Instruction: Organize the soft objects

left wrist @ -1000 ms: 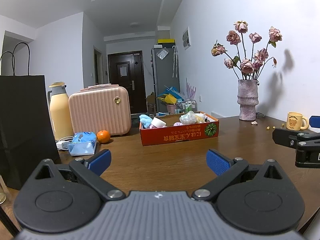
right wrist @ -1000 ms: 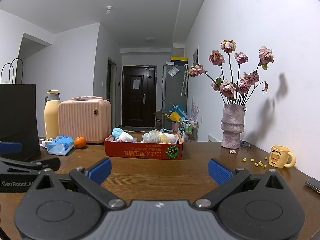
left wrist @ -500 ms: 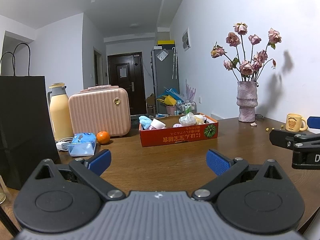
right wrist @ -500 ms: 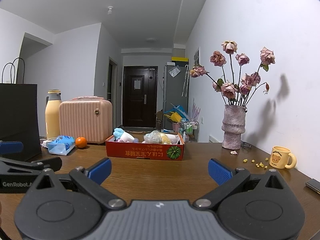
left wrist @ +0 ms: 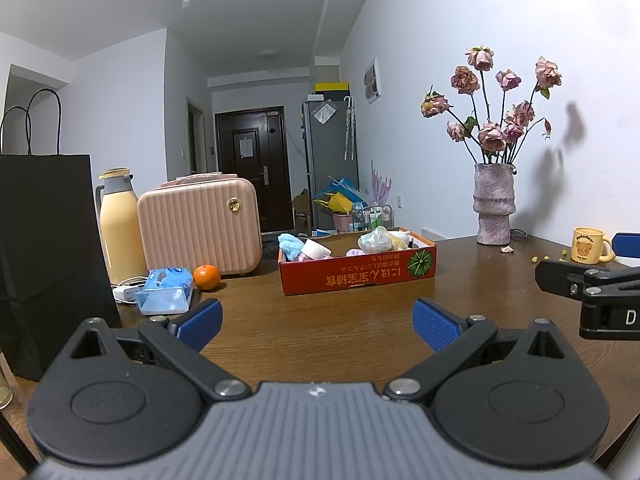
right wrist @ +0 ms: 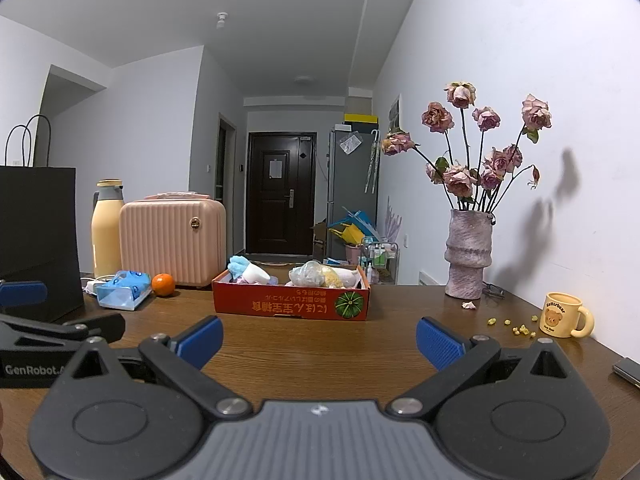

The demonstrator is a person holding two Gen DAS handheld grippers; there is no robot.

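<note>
Your left gripper (left wrist: 316, 322) and right gripper (right wrist: 318, 338) both hover low over the brown tabletop (left wrist: 352, 320), jaws spread wide and holding nothing. The soft objects sit well ahead of you in the red cardboard box (right wrist: 292, 306) with the pumpkin print: a light blue fuzzy cloth (right wrist: 239, 266) at its left end, a white roll (right wrist: 256, 273) beside it, a clear crinkled bag (right wrist: 306, 273) and a yellow bundle (right wrist: 332, 276) toward the right. Left of the box you have an orange (right wrist: 163, 284), a blue tissue pack (right wrist: 120, 290), a pink ribbed case (right wrist: 172, 240) and a yellow thermos (right wrist: 105, 232). To the right stand a vase of dried roses (right wrist: 468, 256) and a bear mug (right wrist: 562, 315).
</note>
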